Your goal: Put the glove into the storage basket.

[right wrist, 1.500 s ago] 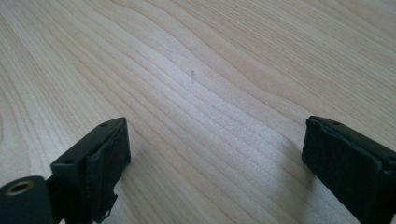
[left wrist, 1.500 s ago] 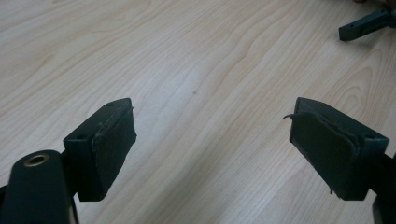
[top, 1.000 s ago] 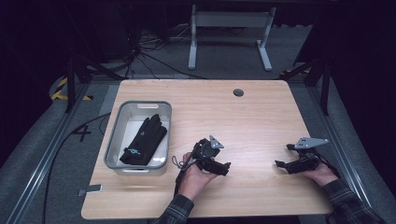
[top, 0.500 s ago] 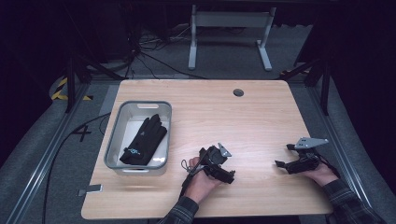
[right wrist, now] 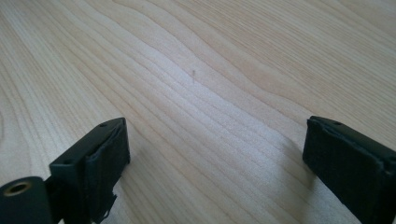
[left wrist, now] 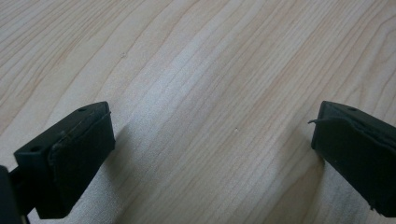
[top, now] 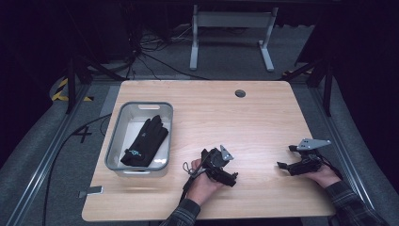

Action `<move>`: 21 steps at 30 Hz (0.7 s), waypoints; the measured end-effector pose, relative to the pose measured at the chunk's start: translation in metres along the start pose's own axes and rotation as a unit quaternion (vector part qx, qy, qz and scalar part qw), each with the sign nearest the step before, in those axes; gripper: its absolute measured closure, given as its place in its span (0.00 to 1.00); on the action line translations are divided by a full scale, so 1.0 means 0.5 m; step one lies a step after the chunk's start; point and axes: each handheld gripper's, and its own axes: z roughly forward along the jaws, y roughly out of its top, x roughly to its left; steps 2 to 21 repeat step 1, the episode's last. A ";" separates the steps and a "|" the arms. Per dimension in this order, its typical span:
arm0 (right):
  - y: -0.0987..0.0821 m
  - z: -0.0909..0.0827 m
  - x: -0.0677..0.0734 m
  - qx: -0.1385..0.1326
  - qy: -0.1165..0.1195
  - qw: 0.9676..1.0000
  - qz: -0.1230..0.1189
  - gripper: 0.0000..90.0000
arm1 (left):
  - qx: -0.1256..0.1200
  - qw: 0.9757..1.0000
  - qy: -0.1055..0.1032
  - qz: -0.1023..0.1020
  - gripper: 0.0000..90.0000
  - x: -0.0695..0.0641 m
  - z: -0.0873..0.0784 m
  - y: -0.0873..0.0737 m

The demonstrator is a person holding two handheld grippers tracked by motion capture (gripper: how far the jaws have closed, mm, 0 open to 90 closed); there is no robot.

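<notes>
Gloves come first in the high view: a black glove (top: 145, 141) lies inside the grey tray (top: 115, 141) at the desk's left, and the desk (top: 244, 117) itself carries nothing else loose. Left tongs (top: 225, 175) rest low over the desk near its front edge, just to the right of the tray; right tongs (top: 284, 165) sit well apart at the front right, pointing left. Left gripper view next: the left tongs (left wrist: 212, 140) have just been opening and now stand wide, with bare wood grain between the jaws and nothing held. Right gripper view last: the right tongs (right wrist: 215, 154) are likewise spread wide over bare wood, gripping nothing. Judging by this, the putting-away looks finished or nearly so, since the glove is already in the tray, both tongs are free of it, and no other item waits on the desk.
</notes>
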 end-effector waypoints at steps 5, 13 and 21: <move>0.000 0.000 0.000 0.000 0.000 1.000 0.000 0.09 | 0.000 1.000 0.000 0.000 0.00 0.000 0.000 0.000; 0.000 0.000 0.000 0.000 0.000 1.000 0.000 0.09 | 0.000 1.000 0.000 0.000 0.00 0.000 0.000 0.000; 0.000 0.000 0.000 0.000 0.000 1.000 0.000 0.09 | 0.000 1.000 0.000 0.000 0.00 0.000 0.000 0.000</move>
